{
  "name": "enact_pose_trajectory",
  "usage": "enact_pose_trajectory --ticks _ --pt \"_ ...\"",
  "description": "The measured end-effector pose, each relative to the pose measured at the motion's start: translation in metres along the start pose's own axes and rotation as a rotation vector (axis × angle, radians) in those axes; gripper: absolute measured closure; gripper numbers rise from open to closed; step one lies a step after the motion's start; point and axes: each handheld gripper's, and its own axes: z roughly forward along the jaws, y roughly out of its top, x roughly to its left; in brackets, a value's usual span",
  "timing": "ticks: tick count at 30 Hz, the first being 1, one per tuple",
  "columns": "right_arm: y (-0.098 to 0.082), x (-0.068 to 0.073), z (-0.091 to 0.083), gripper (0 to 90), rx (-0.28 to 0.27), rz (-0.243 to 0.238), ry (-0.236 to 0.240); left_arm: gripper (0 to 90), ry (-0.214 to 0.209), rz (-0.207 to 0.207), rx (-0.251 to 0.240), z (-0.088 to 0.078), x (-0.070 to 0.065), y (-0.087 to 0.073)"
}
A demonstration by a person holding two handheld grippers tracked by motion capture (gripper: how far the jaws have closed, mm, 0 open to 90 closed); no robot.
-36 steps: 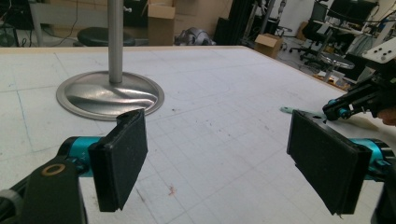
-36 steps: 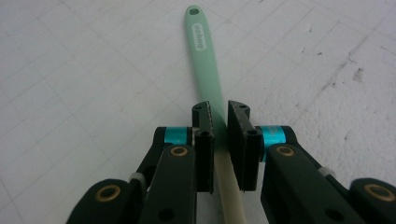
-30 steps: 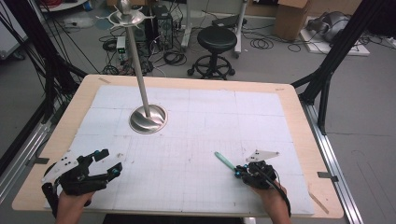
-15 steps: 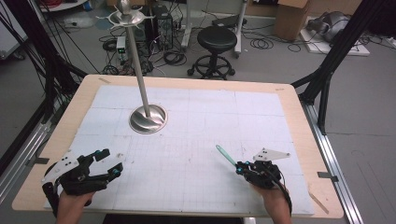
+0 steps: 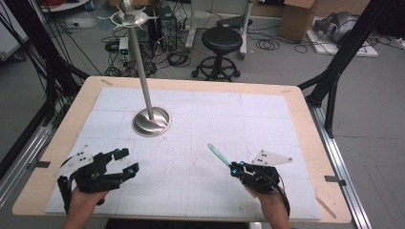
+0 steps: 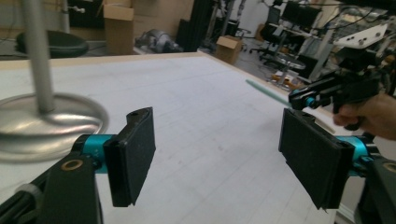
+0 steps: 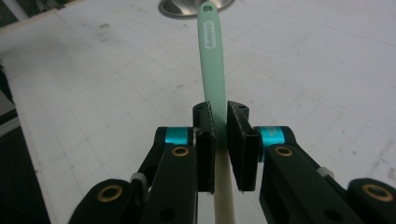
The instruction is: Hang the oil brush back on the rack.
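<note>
The right gripper clamps the green utensil handle pointing ahead toward the stand, probably for hanging, while the left gripper waits, jaws apart and empty.

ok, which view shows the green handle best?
Right gripper view: the green handle runs up the middle, hole and lettering visible, clamped in the right hand-held gripper. High view has it as a thin sliver; left gripper view, a distant strip.

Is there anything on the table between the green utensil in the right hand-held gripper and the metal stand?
Nothing visible. The right hand-held gripper is shut on the green utensil, and only bare white mat lies between it and the metal stand.
</note>
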Motion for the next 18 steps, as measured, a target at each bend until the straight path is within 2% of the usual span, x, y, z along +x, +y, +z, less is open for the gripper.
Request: enact_pose_trajectory --ticks 4,9,18 --pt "0.006 0.009 0.002 81.7 -0.028 -0.019 0.002 25.3 -0.039 0.015 0.012 0.023 -0.006 0.016" --pt "0.014 0.020 0.002 81.7 -0.084 -0.037 0.005 26.7 -0.080 -0.032 0.007 0.049 -0.011 0.028" --pt "0.030 0.037 0.001 81.6 -0.161 -0.062 0.025 29.2 -0.128 -0.123 -0.001 0.070 -0.023 0.034"
